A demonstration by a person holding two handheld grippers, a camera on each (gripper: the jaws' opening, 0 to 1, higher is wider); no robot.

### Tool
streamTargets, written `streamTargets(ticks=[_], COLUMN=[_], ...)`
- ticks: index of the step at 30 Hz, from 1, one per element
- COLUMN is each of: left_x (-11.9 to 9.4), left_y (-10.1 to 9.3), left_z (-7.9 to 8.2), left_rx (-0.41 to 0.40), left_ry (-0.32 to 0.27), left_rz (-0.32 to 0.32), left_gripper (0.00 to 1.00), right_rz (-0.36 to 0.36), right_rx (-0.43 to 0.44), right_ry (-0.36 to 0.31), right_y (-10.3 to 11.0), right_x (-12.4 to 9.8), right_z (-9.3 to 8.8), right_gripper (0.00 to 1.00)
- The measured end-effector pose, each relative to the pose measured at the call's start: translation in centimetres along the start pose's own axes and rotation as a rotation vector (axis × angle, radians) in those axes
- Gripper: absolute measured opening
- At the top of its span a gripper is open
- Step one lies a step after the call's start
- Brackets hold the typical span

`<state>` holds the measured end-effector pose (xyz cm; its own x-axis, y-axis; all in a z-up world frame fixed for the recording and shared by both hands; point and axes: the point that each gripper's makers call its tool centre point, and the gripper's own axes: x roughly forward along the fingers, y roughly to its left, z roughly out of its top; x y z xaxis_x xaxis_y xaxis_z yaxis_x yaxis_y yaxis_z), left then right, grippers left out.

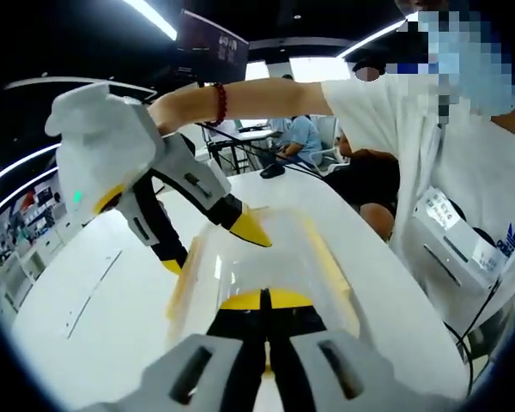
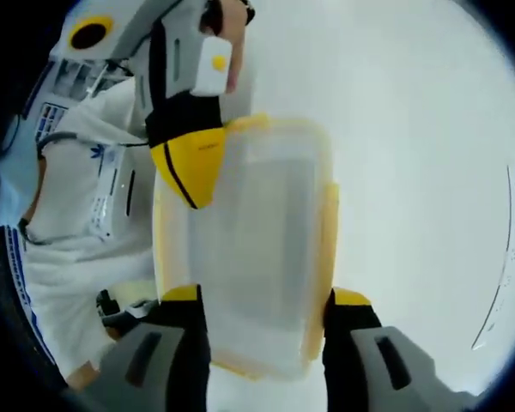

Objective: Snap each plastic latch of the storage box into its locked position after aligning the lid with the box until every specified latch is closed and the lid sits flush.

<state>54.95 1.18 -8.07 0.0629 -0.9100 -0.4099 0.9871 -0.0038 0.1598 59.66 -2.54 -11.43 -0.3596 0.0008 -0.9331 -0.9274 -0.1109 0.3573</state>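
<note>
My left hand-held gripper [image 1: 266, 302] is closed at the box [image 2: 245, 249] lid's near edge. My right hand-held gripper [image 2: 266, 300] spreads wide, straddling the box; latches are hard to make out.

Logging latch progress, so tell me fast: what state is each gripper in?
Left gripper: shut, holding nothing, at the clear plastic storage box with yellow latches.
Right gripper: open, straddling the box.
</note>
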Motion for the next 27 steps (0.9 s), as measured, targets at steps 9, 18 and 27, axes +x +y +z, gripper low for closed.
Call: streamTargets(ticks=[9, 18, 27], left_x=[0.4, -0.2, 0.1], left_y=[-0.1, 0.4, 0.3], left_z=[-0.1, 0.0, 0.1], left_rx=[0.002, -0.003, -0.009], left_ry=[-0.003, -0.016, -0.038], left_rz=[0.001, -0.001, 0.011], left_gripper=[0.0, 0.0, 0.0], right_rz=[0.067, 0.104, -0.083], right_rx=[-0.009, -0.011, -0.118], right_ry=[0.003, -0.031, -0.035], right_y=[-0.4, 0.2, 0.4], right_x=[0.3, 0.4, -1.3], right_z=[0.1, 0.1, 0.7], right_gripper=[0.47, 0.57, 0.54])
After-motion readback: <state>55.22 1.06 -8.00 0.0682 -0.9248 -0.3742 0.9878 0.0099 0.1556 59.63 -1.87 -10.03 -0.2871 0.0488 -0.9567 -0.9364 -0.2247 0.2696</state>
